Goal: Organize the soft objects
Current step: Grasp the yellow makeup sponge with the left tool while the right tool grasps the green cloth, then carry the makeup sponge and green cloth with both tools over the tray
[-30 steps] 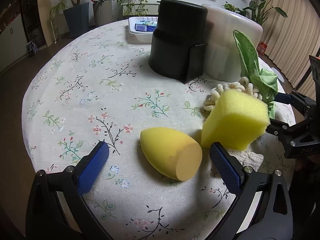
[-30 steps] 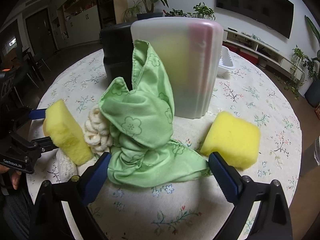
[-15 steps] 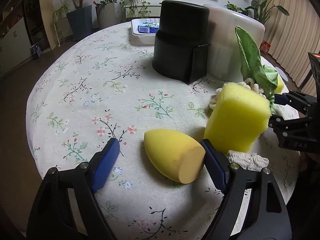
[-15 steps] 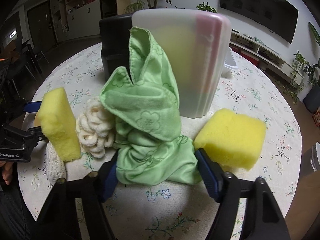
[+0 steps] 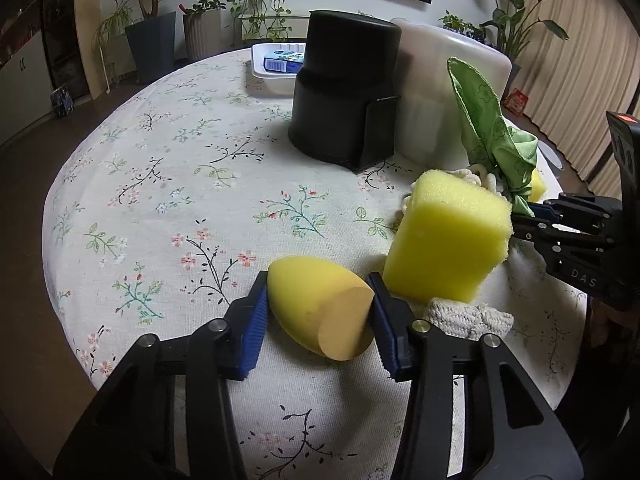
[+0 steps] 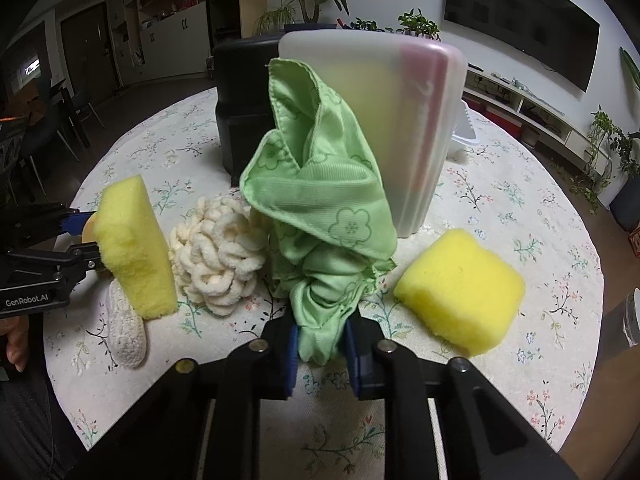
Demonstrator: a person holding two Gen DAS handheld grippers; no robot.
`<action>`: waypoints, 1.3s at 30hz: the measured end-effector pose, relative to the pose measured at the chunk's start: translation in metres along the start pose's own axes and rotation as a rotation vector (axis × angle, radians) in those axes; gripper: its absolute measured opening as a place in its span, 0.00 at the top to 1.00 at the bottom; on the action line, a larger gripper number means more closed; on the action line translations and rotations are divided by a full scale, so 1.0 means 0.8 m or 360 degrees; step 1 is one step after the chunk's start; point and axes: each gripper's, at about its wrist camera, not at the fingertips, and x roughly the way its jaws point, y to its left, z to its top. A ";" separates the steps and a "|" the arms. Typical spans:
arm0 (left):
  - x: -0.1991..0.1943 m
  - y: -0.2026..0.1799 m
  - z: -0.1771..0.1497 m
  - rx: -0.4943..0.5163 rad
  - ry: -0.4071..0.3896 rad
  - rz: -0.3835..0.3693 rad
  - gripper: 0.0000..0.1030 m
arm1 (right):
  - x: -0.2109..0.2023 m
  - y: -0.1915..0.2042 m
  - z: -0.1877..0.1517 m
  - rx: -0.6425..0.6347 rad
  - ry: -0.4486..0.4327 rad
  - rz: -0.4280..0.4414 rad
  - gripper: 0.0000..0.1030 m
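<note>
My left gripper (image 5: 318, 312) is shut on a yellow egg-shaped sponge (image 5: 320, 312) that lies on the floral tablecloth. My right gripper (image 6: 320, 344) is shut on the lower bunch of a green cloth (image 6: 320, 208), which stands up in front of a translucent white bin (image 6: 408, 120). A yellow block sponge (image 5: 448, 236) stands just right of the egg sponge, also in the right wrist view (image 6: 132, 244). A cream looped scrubber (image 6: 220, 252) and a white knitted cloth (image 6: 126, 332) lie between them. A second yellow block sponge (image 6: 460, 288) lies at the right.
A black bin (image 5: 344, 92) stands beside the white bin (image 5: 440, 96) at the table's back. A white tray (image 5: 276, 68) with a blue box sits behind them. The round table's edge (image 5: 60, 184) curves close on the left. Plants and curtains stand beyond.
Both grippers have closed: the left one onto the egg-shaped sponge, the right one onto the green cloth. Both moved slightly forward.
</note>
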 end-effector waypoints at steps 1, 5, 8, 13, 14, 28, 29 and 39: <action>-0.002 0.000 0.000 -0.0008 -0.0002 -0.0007 0.58 | -0.003 0.001 0.000 0.0000 -0.0007 0.0003 0.82; -0.008 -0.001 0.000 -0.0017 -0.0020 -0.0015 0.59 | -0.017 0.002 -0.003 0.0021 -0.0027 0.0029 0.83; -0.017 -0.002 0.000 -0.0012 -0.0044 -0.0005 0.59 | -0.033 0.002 -0.003 0.0048 -0.0056 0.0041 0.83; -0.022 0.000 -0.001 -0.0026 -0.0043 -0.0012 0.59 | -0.056 0.001 -0.005 0.0080 -0.0080 0.0048 0.83; -0.023 0.000 -0.002 -0.0027 -0.0043 -0.0016 0.59 | -0.059 -0.001 -0.004 0.0079 -0.0082 0.0045 0.83; -0.065 0.008 0.031 -0.0018 -0.0133 -0.0010 0.59 | -0.110 -0.035 0.002 0.0177 -0.0134 -0.0026 0.83; -0.067 0.008 0.036 -0.0011 -0.0142 -0.0005 0.59 | -0.113 -0.040 0.004 0.0188 -0.0141 -0.0035 0.83; -0.073 0.018 0.094 0.0023 -0.0199 0.0030 0.59 | -0.128 -0.088 0.033 0.0229 -0.0198 -0.0117 0.83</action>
